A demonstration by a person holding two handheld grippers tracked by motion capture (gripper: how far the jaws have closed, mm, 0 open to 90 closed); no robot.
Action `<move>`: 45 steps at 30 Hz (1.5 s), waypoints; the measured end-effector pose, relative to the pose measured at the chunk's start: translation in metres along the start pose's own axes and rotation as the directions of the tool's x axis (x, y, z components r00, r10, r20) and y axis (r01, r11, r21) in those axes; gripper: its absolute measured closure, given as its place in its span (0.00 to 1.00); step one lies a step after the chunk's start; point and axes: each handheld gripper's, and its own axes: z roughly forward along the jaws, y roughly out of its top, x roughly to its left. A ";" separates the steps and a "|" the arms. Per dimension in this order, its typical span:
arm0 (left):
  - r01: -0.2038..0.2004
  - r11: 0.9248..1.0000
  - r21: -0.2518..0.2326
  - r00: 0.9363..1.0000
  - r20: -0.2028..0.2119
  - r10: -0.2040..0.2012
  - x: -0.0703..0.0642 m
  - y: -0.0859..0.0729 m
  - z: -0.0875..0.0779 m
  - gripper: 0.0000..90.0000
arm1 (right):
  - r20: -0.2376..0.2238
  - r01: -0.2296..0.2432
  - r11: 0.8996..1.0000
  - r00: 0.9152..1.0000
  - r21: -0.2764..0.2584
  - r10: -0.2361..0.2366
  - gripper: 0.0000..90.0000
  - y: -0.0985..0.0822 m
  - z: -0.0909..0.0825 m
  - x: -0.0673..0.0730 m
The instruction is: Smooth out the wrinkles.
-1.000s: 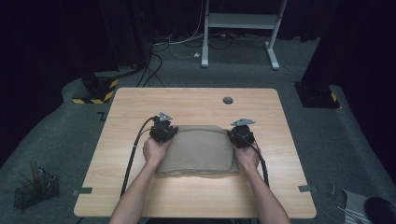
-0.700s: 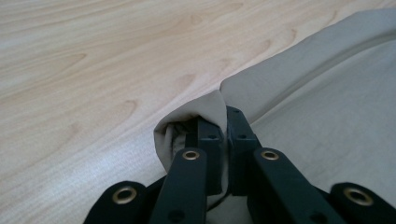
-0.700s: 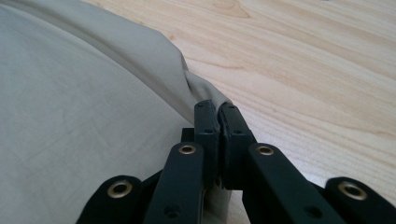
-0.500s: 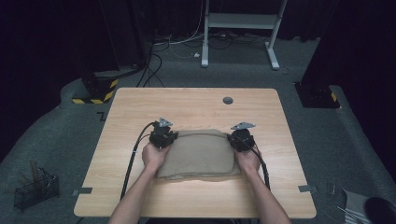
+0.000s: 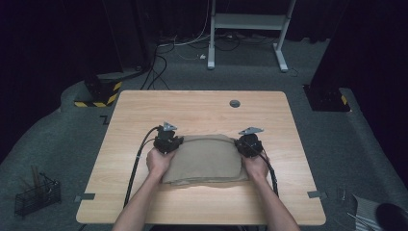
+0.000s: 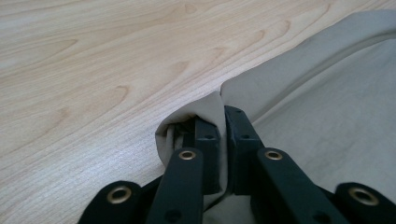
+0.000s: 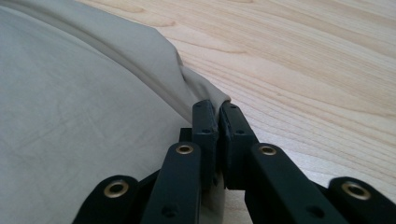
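Both hands rest low, left gripper and right gripper pinching folded cloth.

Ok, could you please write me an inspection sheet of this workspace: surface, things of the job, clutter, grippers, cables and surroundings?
Surface: light wooden table, with a small dark round fitting near its far edge.
Job's things: folded beige cloth, lying flat at the table's near middle.
Clutter: nothing seen on the table.
Grippers: left gripper shut on the cloth's far left corner; right gripper shut on its far right corner.
Cables: black cables trail from each gripper toward the near edge.
Surroundings: grey carpet, white metal stand, black wire basket on the floor at left.
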 end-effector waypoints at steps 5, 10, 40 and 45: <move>0.003 1.000 -0.004 1.000 -0.012 -0.003 0.003 0.000 -0.002 0.85 | 0.002 -0.020 1.000 1.000 -0.007 0.020 0.92 -0.002 -0.001 -0.004; 0.027 1.000 -0.008 0.999 -0.024 -0.027 0.008 0.000 -0.004 0.73 | 0.008 -0.031 0.999 0.999 -0.009 0.031 0.87 -0.003 -0.002 -0.006; -0.010 0.996 -0.088 0.997 0.074 0.017 -0.029 0.002 -0.039 0.41 | -0.109 -0.017 0.987 0.994 -0.160 0.000 0.62 0.014 -0.035 0.026; 0.000 0.998 -0.059 0.996 0.088 0.005 -0.033 -0.013 -0.026 0.40 | -0.140 0.005 0.995 0.990 -0.101 -0.019 0.60 0.003 -0.017 0.040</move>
